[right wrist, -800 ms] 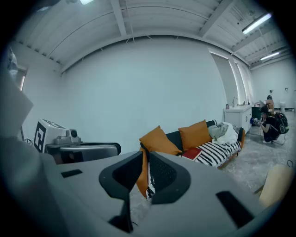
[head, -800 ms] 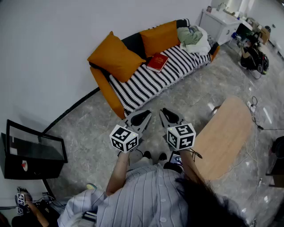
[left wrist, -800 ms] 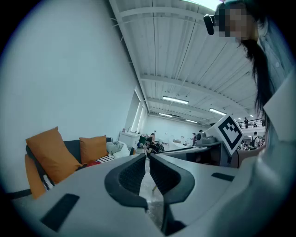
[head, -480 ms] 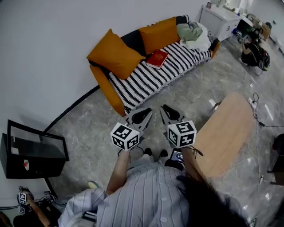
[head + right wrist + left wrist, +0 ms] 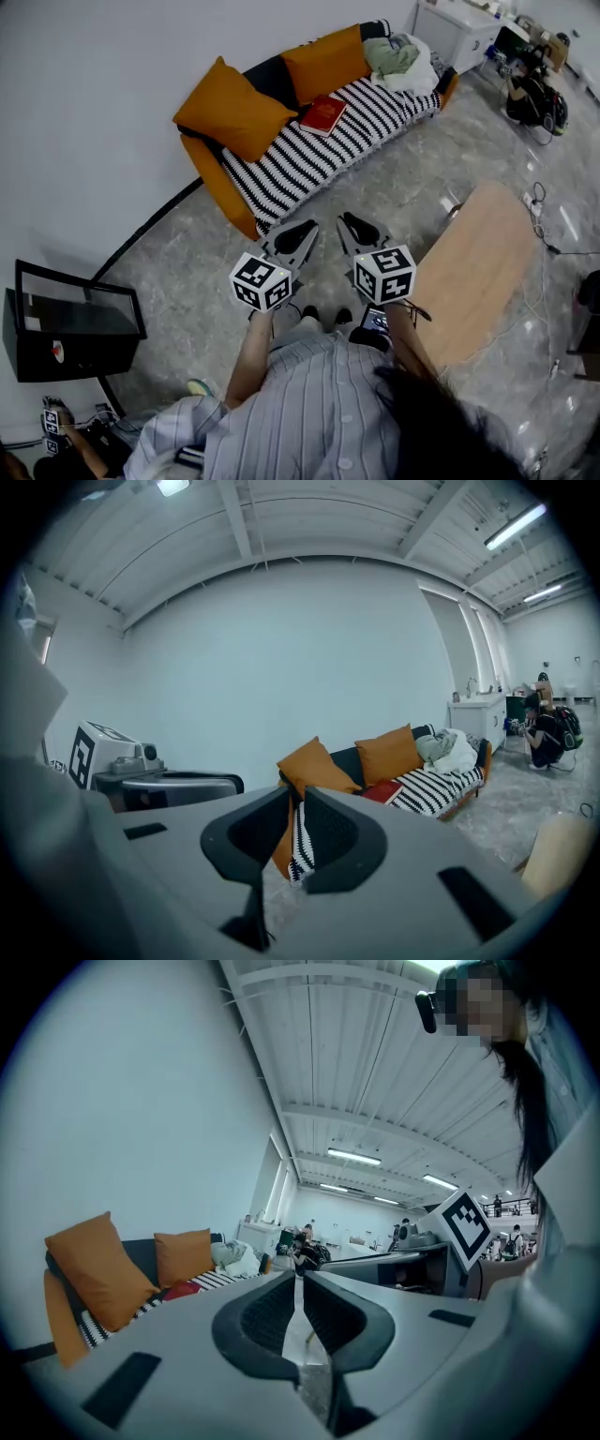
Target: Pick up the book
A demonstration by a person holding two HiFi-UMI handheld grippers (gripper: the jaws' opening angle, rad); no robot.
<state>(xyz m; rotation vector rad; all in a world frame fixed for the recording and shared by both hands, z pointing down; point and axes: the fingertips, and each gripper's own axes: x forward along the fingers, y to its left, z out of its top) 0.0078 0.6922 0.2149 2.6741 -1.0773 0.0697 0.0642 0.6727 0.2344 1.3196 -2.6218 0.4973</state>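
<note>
Grey floor [image 5: 394,202] stretches ahead of the left claw [image 5: 298,234] and right claw [image 5: 359,230], both pressed together, empty. Far beyond them the red book [image 5: 323,114] lies on the striped sofa [image 5: 309,164]; step close, then spread one before its edge.

The book [image 5: 323,114] is red, and the sofa [image 5: 309,164] has a black-and-white striped seat, orange sides and orange cushions [image 5: 232,110]. The floor [image 5: 178,272] is grey and marbled, the tabletop [image 5: 483,267] is pale tan wood, and the person's shirt [image 5: 309,412] is light grey with fine stripes.
</note>
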